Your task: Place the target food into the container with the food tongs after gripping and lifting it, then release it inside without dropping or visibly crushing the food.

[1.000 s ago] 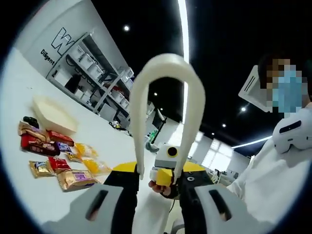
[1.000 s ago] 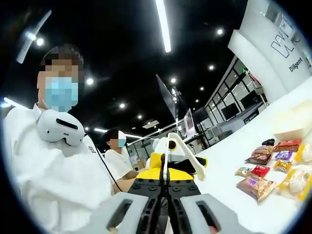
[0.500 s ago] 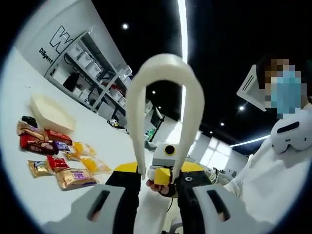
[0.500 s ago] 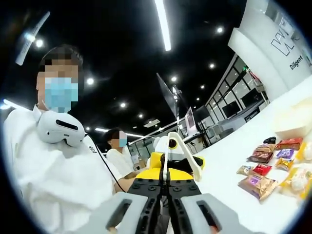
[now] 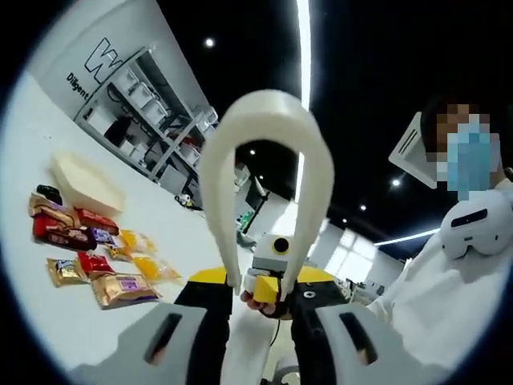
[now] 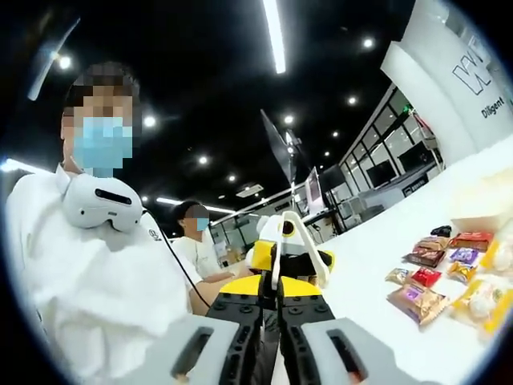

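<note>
White U-shaped food tongs [image 5: 264, 120] rise up the middle of the left gripper view, their bend at the top. My left gripper [image 5: 258, 321] is shut on their two arms, holding them in the air above the table. Several wrapped food packets [image 5: 88, 261] lie on the white table [image 5: 32, 321] at the left, and a cream container [image 5: 84, 186] sits beyond them. In the right gripper view my right gripper [image 6: 277, 317] is shut with nothing between its jaws. Past it are the tongs [image 6: 295, 237], with the packets [image 6: 437, 277] at the right.
A person in white [image 6: 96, 281], with a headset around the neck, stands close behind both grippers. The right gripper [image 5: 269, 277] faces the left gripper view from just behind the tongs. Shelving and a white wall [image 5: 96, 48] stand beyond the table.
Both views have shifted slightly with the hands. The tongs stay held in the left gripper and the right gripper stays shut. The packets and container have not moved.
</note>
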